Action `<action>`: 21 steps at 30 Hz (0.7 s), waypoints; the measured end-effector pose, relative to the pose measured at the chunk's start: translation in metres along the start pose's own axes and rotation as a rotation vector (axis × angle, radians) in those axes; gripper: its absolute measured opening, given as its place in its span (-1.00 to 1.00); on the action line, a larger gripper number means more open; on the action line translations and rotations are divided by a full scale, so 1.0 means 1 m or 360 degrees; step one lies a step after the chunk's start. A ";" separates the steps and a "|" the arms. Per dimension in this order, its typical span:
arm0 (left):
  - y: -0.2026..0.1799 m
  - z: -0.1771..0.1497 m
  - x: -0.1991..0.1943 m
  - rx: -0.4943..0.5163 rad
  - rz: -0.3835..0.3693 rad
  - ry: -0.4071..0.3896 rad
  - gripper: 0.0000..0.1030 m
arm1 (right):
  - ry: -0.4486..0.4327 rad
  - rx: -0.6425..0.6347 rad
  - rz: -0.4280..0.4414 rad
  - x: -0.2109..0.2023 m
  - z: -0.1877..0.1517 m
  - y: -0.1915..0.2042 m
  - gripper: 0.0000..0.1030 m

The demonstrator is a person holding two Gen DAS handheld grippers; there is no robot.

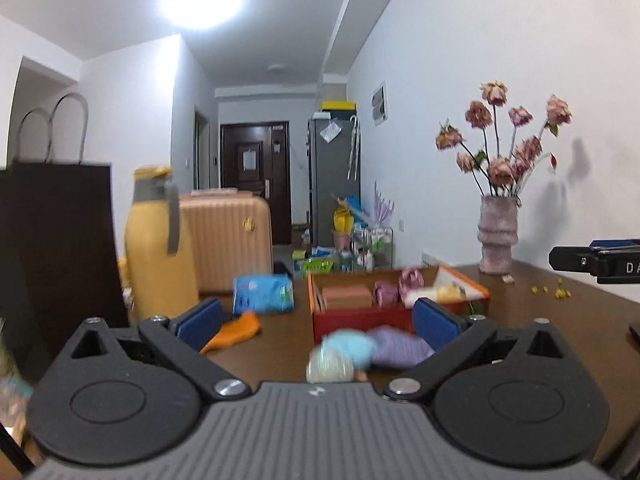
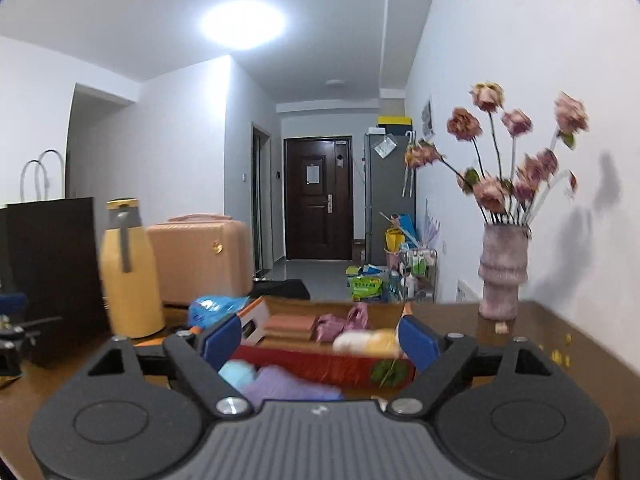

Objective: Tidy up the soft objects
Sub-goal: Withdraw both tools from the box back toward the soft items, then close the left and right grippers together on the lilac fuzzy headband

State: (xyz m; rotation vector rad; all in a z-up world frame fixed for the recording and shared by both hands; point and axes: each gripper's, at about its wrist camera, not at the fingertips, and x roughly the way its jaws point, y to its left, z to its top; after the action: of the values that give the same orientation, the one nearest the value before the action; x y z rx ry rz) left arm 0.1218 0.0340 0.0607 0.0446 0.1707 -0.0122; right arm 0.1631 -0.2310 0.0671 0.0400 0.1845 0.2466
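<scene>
Tools left and right point nearly level over the table, both open, empty.

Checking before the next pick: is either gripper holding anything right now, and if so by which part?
Nothing is held. The left gripper and right gripper both stand open with empty jaws above the table.

From where I steer, bare table lies open toward its right edge; the red box blocks the middle, yellow bottle and black bag wall the left edge.
</scene>
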 end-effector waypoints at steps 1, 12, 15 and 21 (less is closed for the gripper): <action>0.000 -0.008 -0.010 -0.0007 0.0016 0.0022 1.00 | 0.0012 0.0008 -0.0004 -0.012 -0.011 0.006 0.67; 0.000 -0.049 -0.058 -0.0014 0.0007 0.0143 1.00 | 0.0184 0.0038 0.0004 -0.076 -0.081 0.040 0.68; -0.001 -0.049 -0.054 -0.0030 -0.0006 0.0145 1.00 | 0.0197 0.0044 -0.0009 -0.069 -0.082 0.039 0.68; -0.001 -0.055 -0.028 -0.0036 -0.0009 0.0239 1.00 | 0.0245 0.0105 0.0014 -0.042 -0.083 0.030 0.62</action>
State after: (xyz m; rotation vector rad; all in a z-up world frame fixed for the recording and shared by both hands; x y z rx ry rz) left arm 0.0849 0.0357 0.0114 0.0225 0.3211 -0.0127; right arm 0.1002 -0.2112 -0.0047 0.0872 0.3458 0.2527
